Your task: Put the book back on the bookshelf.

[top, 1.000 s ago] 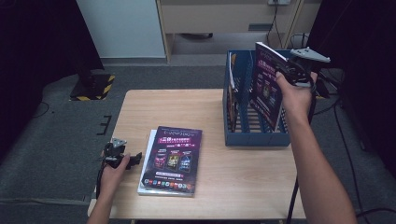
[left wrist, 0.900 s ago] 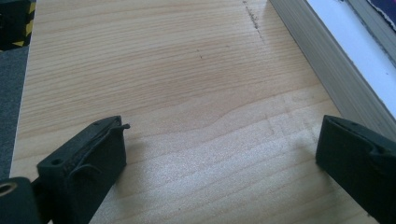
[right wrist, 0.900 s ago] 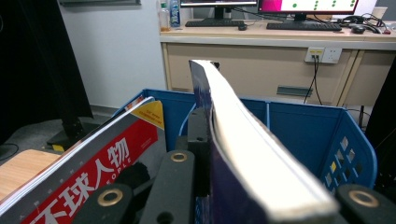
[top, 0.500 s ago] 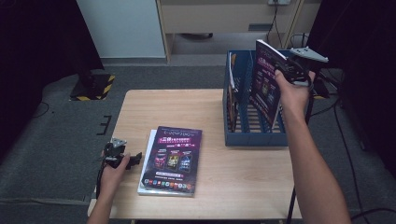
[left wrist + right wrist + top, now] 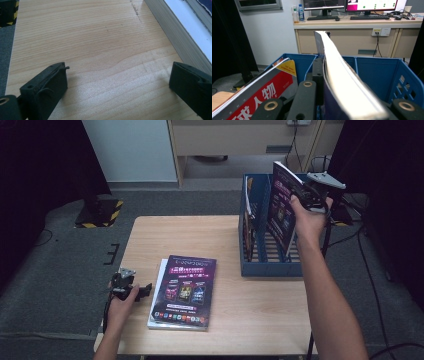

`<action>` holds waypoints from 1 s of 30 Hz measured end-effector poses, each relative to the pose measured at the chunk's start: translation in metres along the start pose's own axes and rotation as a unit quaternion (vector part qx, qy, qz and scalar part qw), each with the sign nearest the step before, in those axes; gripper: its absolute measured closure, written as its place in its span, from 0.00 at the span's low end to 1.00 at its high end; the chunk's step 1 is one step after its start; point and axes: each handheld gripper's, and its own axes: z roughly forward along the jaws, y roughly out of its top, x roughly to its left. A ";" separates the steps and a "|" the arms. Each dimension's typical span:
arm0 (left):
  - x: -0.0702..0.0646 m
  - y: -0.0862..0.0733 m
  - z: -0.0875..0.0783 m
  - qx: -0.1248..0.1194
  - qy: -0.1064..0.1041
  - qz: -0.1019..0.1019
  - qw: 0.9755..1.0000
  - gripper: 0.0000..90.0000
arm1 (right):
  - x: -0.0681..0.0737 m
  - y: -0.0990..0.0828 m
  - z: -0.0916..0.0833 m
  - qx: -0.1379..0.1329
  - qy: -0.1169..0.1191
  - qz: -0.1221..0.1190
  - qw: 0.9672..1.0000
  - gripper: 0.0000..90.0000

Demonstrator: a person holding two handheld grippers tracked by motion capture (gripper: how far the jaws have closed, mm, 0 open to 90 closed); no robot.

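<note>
Your right gripper [image 5: 306, 199] has barely moved since a second ago, clamped on the magazine [image 5: 281, 206] tilted above the blue rack [image 5: 270, 267] at two o'clock on the bench [image 5: 260, 320], unseated, while your left gripper [image 5: 134, 290] rests jaws apart.

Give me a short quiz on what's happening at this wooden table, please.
1. True or false: the right gripper is clamped on a purple-covered magazine.
2. Where is that magazine?
A. flat on the table
B. above the blue plastic file rack
C. on the floor
3. What lies beside the open left gripper?

Key:
1. True.
2. B.
3. A stack of magazines with a purple cover on top, flat on the light wooden table.
</note>
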 end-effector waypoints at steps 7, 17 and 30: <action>0.000 0.000 0.000 0.000 0.000 0.000 1.000 0.01 | 0.003 -0.008 0.005 0.000 -0.005 -0.002 1.000 0.91; 0.000 0.000 0.000 0.002 0.000 0.002 1.000 0.01 | 0.005 -0.019 0.010 -0.008 -0.010 0.002 1.000 0.91; 0.000 0.000 0.000 0.002 0.000 0.002 1.000 0.01 | 0.010 -0.036 0.014 -0.007 -0.005 -0.001 1.000 0.91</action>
